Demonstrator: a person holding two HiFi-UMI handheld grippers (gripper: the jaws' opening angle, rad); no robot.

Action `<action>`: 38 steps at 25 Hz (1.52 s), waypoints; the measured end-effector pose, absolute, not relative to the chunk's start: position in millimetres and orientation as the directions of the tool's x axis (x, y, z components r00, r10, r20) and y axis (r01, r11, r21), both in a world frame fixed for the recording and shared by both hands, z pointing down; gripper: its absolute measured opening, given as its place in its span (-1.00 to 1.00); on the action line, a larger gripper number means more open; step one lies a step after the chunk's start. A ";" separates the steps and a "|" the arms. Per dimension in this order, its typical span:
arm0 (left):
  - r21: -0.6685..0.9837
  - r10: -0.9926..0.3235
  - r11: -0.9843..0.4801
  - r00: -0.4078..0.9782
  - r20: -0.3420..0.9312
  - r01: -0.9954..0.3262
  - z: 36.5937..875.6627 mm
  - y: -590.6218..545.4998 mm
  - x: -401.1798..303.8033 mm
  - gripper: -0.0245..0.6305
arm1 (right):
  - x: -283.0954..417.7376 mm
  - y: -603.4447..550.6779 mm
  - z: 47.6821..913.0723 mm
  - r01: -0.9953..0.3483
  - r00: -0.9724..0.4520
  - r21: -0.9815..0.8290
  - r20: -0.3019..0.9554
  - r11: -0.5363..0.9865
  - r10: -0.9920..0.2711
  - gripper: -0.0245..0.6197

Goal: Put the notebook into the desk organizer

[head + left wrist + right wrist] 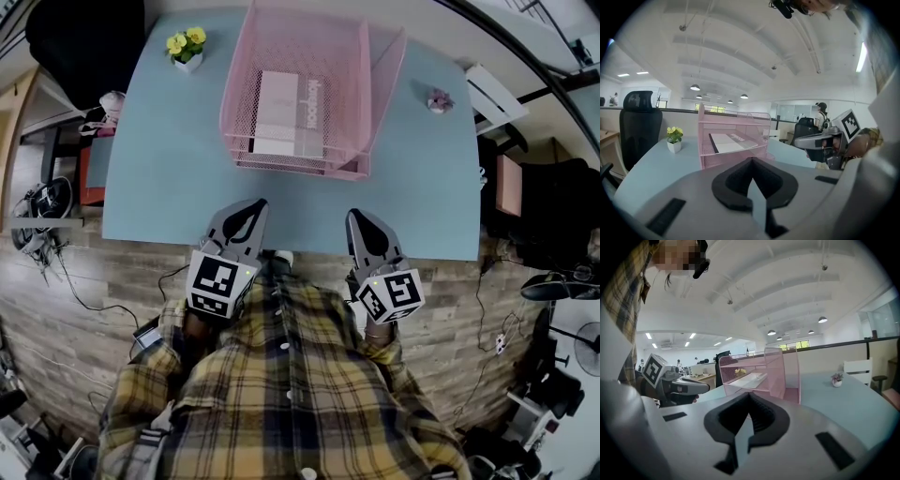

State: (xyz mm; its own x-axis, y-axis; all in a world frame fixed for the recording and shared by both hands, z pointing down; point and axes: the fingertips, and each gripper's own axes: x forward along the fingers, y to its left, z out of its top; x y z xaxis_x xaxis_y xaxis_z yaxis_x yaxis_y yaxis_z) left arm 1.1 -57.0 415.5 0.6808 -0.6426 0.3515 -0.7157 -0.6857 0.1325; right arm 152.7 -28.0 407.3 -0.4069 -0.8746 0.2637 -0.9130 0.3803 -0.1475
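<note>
- Left gripper (251, 208) and right gripper (361, 217): jaws closed, empty, near edge of the table (159, 169).
- Notebook (279, 112) lies flat inside the pink desk organizer (236, 84).
- Seems finished; keep both clear.

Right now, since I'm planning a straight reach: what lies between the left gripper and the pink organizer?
Nothing: in the head view only bare blue table separates the left gripper from the pink organizer. The flower pot stands well off to the side.

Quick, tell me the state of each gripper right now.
Left gripper: closed, holding nothing.
Right gripper: closed, holding nothing.
</note>
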 end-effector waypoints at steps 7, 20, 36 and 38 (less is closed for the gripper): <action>0.126 -0.654 -0.674 0.667 0.356 -0.728 418.4 -64.6 -3.6 -0.95 | 149.5 -35.6 407.3 -0.910 -0.414 -0.133 0.269 0.392 -0.870 -0.92; 0.124 -0.661 -0.670 0.664 0.348 -0.732 416.3 -76.0 -6.6 -0.96 | 148.9 -43.8 408.0 -0.914 -0.405 -0.117 0.276 0.388 -0.872 -0.92; 0.122 -0.665 -0.670 0.666 0.337 -0.732 413.3 -75.0 -9.3 -0.96 | 145.9 -40.9 406.2 -0.916 -0.402 -0.121 0.272 0.383 -0.874 -0.92; 0.120 -0.667 -0.670 0.665 0.335 -0.732 413.0 -75.4 -10.3 -0.96 | 145.8 -40.7 405.5 -0.917 -0.400 -0.122 0.271 0.381 -0.876 -0.92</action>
